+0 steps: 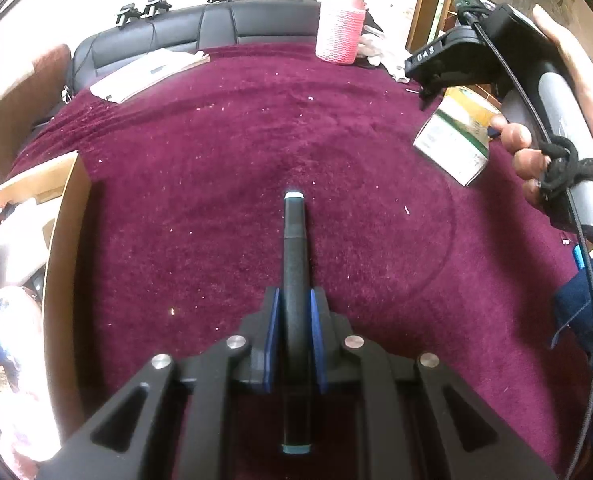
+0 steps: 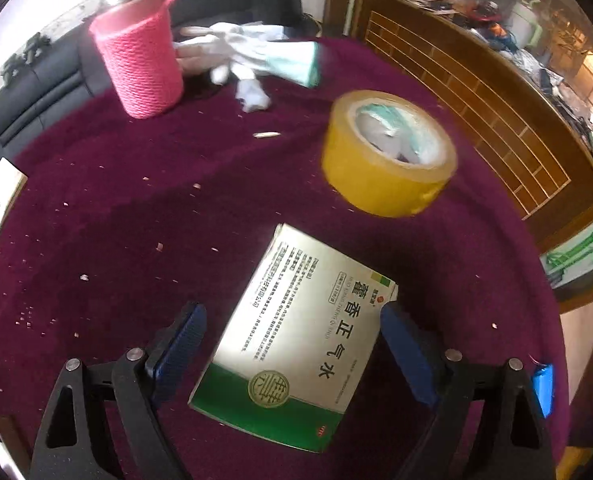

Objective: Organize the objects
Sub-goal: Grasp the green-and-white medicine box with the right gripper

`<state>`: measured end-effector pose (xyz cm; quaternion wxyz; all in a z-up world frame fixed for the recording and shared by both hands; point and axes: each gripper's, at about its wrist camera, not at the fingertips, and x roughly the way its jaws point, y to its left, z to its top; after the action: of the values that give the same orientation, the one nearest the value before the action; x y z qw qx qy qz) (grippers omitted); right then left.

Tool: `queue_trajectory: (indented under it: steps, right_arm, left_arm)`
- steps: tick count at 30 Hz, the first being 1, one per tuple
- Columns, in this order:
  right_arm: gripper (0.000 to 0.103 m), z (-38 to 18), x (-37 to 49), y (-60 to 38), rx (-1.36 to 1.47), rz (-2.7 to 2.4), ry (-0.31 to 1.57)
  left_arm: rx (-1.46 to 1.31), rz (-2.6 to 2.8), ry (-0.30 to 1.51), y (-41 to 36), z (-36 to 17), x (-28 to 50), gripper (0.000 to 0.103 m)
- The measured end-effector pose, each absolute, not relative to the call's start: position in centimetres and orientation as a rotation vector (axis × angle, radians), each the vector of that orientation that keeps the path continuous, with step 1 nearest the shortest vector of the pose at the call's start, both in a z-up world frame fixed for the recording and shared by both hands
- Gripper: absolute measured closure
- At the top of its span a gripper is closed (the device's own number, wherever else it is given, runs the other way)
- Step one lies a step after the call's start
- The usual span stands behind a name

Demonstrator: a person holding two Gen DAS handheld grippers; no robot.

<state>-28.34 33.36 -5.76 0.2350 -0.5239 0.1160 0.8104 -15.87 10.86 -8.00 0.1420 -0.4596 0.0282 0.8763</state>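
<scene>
My left gripper point(image 1: 294, 300) is shut on a black marker pen point(image 1: 294, 236) with teal ends, held level above the maroon tablecloth point(image 1: 216, 160). My right gripper point(image 2: 292, 320) is open, its blue pads on either side of a white and green medicine box point(image 2: 296, 336) lying flat on the cloth. The pads stand apart from the box sides. The left wrist view shows the same box point(image 1: 452, 136) under the right gripper point(image 1: 428, 92) at the right.
A pink woven cup point(image 2: 140, 56) stands at the back, with white gloves point(image 2: 252, 56) beside it. A yellow tape roll point(image 2: 388, 156) lies beyond the box. An open cardboard box point(image 1: 60, 240) with items sits left. Papers point(image 1: 148, 72) lie far left.
</scene>
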Motion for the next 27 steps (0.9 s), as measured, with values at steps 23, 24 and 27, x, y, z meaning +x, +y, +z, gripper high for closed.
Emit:
queue_trajectory:
  steps: [23, 24, 27]
  right_arm:
    - [0.014, -5.7, -18.6, 42.4, -1.357, 2.253, 0.969]
    - [0.014, -5.6, -18.3, 42.5, -1.354, 2.254, 0.984]
    - [0.033, -5.5, -18.5, 42.9, -1.384, 2.257, 0.951]
  left_arm:
    - [-1.314, 2.525, 0.091, 11.1, -7.9, -15.8, 0.082]
    - [-1.315, 2.523, 0.086, 11.1, -7.9, -15.8, 0.082]
    - [-1.313, 2.525, 0.086, 11.2, -8.0, -15.8, 0.082]
